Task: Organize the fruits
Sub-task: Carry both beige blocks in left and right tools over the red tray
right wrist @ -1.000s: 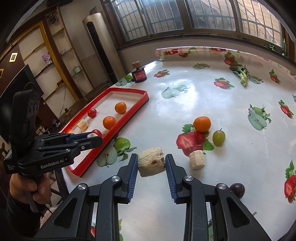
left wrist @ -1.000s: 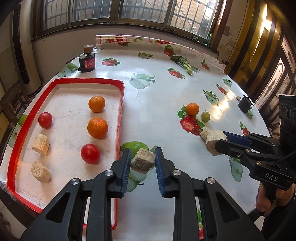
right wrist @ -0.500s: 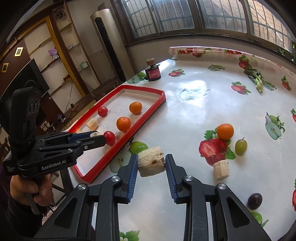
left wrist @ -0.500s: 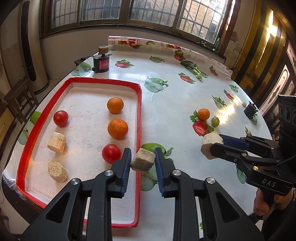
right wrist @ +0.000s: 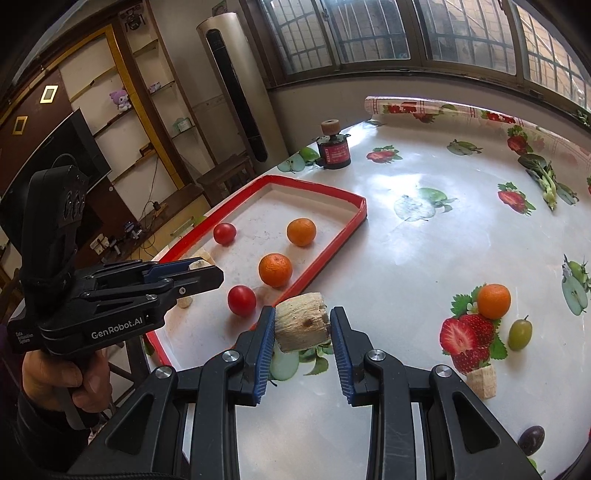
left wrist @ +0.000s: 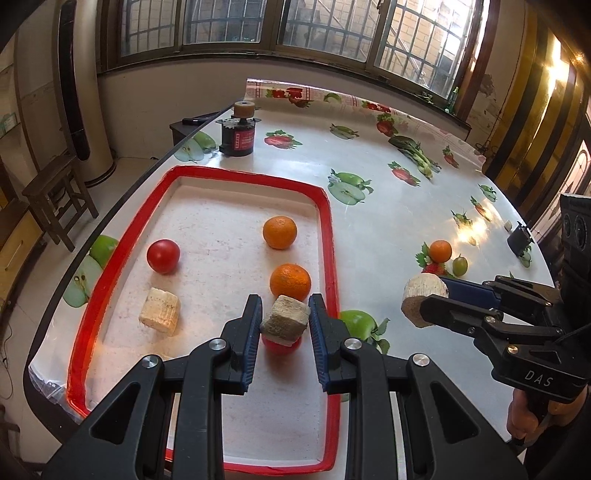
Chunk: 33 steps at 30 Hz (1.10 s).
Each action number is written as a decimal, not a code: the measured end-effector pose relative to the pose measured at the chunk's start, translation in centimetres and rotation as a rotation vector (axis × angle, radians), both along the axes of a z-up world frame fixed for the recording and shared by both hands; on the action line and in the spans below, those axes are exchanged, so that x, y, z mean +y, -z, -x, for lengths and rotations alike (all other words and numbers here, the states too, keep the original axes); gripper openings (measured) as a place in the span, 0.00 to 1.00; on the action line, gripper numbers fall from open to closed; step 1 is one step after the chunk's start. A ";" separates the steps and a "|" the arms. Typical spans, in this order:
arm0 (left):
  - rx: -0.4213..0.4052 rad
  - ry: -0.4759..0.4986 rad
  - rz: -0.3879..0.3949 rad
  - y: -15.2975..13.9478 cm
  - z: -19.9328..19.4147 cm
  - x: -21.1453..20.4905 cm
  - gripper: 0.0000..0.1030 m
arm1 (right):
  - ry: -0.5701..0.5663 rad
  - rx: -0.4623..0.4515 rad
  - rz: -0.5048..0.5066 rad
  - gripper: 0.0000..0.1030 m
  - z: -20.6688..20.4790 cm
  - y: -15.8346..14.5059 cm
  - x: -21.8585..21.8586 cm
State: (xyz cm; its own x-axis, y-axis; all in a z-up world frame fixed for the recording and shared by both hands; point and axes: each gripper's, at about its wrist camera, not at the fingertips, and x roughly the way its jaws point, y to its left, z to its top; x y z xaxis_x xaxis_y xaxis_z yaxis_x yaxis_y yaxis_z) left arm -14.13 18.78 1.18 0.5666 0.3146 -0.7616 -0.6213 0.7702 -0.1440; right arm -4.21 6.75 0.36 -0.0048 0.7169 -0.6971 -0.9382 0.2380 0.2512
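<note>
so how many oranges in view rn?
3. Two inside the red tray: far orange and near orange. Third orange sits loose on the table, on the strawberry print beside a green grape.

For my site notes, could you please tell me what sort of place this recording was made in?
Most likely a home living or dining room: a table under a fruit-print cloth, a floor-standing air conditioner, wall shelves holding a plush toy, and barred windows.

A home living room: fruit-print tablecloth (right wrist: 424,258), wall shelves (right wrist: 122,92), television (right wrist: 79,147), barred windows (left wrist: 332,33).
</note>
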 end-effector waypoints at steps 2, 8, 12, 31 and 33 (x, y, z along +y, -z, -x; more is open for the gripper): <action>0.000 -0.011 0.000 -0.1 0.1 0.8 0.22 | -0.003 0.001 0.001 0.30 -0.1 0.0 0.8; 0.002 -0.037 0.008 0.1 -0.2 3.2 0.22 | -0.013 0.004 -0.003 0.29 -0.3 0.0 3.6; 0.007 -0.048 0.024 0.6 -1.0 4.8 0.22 | -0.004 0.004 -0.004 0.29 -1.1 0.1 6.0; 0.106 -0.142 0.058 4.2 -5.1 10.7 0.23 | 0.060 0.041 0.061 0.30 -5.7 3.4 16.5; 0.115 -0.139 0.062 4.6 -5.2 10.7 0.23 | 0.054 0.039 0.072 0.30 -5.7 3.8 16.8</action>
